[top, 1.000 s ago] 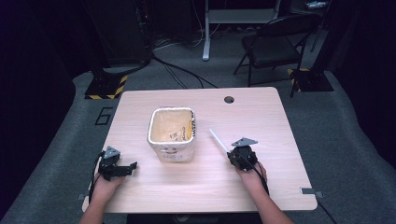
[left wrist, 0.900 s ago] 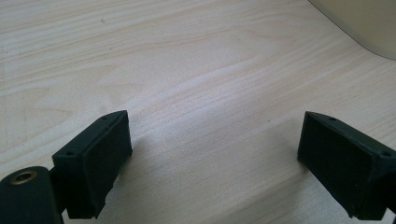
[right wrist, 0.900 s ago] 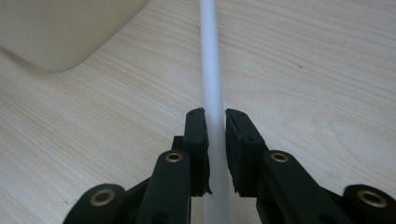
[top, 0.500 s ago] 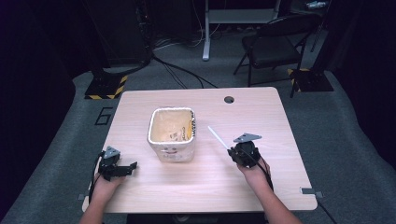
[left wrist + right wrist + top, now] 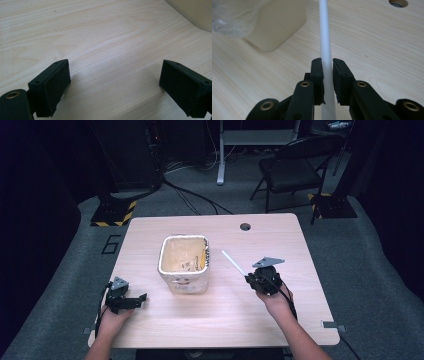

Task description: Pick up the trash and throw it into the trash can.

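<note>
Right tongs (image 5: 327, 65) closed on a thin white rod (image 5: 325, 37), which extends from the jaws toward the far left, its tip near the cream bin (image 5: 183, 264) at the bench centre. Left tongs (image 5: 115, 85) open, jaws spread wide and empty just above the bare wood at the near left of the bench (image 5: 280, 240). A folding chair (image 5: 292, 167) stands beyond the far edge.
</note>
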`<state>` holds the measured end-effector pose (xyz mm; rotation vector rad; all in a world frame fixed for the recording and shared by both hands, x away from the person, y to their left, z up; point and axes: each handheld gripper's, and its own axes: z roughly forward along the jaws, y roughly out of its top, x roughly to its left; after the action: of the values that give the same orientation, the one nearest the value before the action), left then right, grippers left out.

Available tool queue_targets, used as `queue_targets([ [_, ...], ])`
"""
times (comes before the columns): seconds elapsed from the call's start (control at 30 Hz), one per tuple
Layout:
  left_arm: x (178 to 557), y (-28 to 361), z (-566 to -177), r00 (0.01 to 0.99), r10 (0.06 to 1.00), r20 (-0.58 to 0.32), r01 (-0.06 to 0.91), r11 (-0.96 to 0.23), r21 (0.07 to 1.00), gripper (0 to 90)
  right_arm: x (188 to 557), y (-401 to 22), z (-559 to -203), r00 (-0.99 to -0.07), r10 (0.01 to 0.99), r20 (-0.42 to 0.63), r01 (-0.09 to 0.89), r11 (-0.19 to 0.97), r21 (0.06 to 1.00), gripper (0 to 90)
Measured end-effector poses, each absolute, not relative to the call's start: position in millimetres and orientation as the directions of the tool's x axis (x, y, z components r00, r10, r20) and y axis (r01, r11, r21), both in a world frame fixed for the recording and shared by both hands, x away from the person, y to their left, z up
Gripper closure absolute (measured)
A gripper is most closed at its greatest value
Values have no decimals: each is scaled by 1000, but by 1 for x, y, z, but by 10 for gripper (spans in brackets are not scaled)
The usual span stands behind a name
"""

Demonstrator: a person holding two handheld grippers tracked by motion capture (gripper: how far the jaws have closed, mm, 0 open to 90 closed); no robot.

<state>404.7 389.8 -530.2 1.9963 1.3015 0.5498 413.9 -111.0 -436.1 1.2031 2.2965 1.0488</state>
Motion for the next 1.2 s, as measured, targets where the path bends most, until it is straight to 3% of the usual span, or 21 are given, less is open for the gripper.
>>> queue_targets([
  [1.2, 405, 390, -530, 410, 912, -17, 623, -267, 735, 92, 409, -103, -375, -653, 757, 28, 496, 400, 771, 786],
])
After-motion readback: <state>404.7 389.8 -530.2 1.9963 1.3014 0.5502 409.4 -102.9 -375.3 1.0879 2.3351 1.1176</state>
